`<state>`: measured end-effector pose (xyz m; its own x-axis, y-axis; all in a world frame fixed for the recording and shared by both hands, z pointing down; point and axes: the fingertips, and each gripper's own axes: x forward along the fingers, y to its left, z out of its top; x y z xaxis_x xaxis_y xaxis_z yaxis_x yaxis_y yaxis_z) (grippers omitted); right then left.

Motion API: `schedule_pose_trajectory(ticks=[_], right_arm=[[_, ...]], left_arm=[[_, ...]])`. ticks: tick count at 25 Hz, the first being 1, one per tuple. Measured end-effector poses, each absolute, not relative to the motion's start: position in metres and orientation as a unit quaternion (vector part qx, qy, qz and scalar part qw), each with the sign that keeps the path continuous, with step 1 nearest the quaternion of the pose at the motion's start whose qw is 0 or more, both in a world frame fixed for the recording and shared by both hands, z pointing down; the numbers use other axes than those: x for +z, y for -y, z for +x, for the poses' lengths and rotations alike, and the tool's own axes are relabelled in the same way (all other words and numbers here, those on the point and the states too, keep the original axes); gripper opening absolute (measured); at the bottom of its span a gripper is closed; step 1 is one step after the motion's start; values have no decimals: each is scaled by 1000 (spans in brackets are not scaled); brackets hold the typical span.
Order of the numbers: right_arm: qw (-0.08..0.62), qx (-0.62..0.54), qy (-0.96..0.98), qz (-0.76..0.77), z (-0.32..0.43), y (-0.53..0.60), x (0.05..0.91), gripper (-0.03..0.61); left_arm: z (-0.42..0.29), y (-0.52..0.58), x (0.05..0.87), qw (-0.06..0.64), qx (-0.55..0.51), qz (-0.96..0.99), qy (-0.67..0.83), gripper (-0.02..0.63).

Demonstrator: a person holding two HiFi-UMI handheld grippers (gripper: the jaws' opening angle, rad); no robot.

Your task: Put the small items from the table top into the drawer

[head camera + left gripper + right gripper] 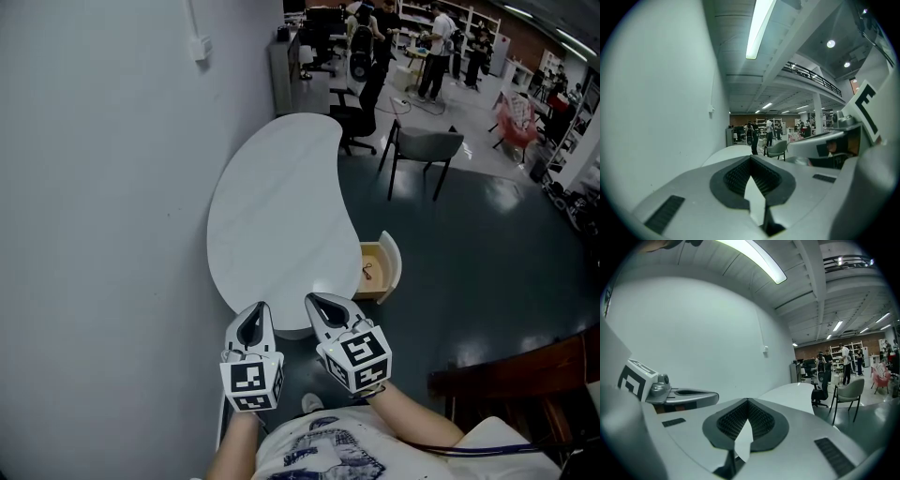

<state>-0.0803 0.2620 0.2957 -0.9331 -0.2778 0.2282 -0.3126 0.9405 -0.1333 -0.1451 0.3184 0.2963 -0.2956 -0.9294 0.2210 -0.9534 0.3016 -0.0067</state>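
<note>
The drawer (382, 257) stands open, a small item (367, 273) inside.
</note>
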Motion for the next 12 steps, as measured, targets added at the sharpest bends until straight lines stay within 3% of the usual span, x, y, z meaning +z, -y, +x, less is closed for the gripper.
schedule_pose_trajectory(ticks=[12], right_arm=[[103, 85, 978, 159, -78, -260, 295, 20]], left_arm=[[-144, -315, 296, 88, 69, 593, 797, 20]])
